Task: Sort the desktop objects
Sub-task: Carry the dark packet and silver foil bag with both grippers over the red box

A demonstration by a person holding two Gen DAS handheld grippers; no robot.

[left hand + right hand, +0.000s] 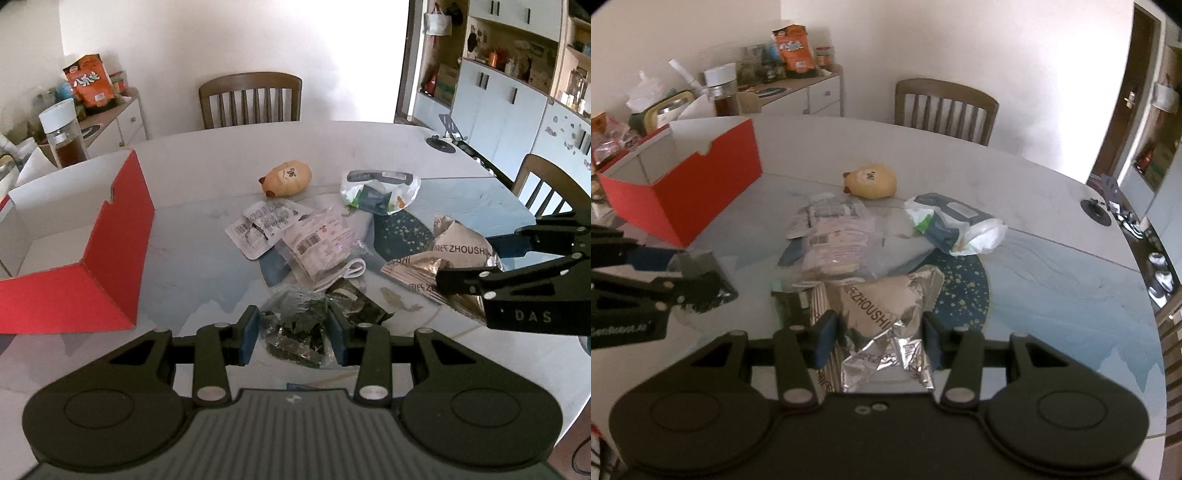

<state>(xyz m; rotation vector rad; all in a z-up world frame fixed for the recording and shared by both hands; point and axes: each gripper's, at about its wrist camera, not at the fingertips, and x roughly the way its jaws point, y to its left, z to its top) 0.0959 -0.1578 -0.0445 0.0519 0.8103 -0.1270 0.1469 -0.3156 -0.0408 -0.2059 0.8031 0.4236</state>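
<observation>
Left claw [292, 334]: a dark crinkled packet [295, 332] is being pinched between its blue pads, low over the tabletop [192, 258]. Right claw [878, 341]: a silver foil bag [886, 332] is being gripped between its fingers. Ahead of both claws, clear labelled packets [291, 236], a white plastic bag [380, 192] and a tan plush toy [286, 179] are being left lying. Left of the left claw, an open red box [92, 280] is being kept.

red box [85, 258]: left side cut by frame edge | silver foil bag [886, 325]: lower end hidden behind claw body | label print [258, 225]: too small to read
</observation>
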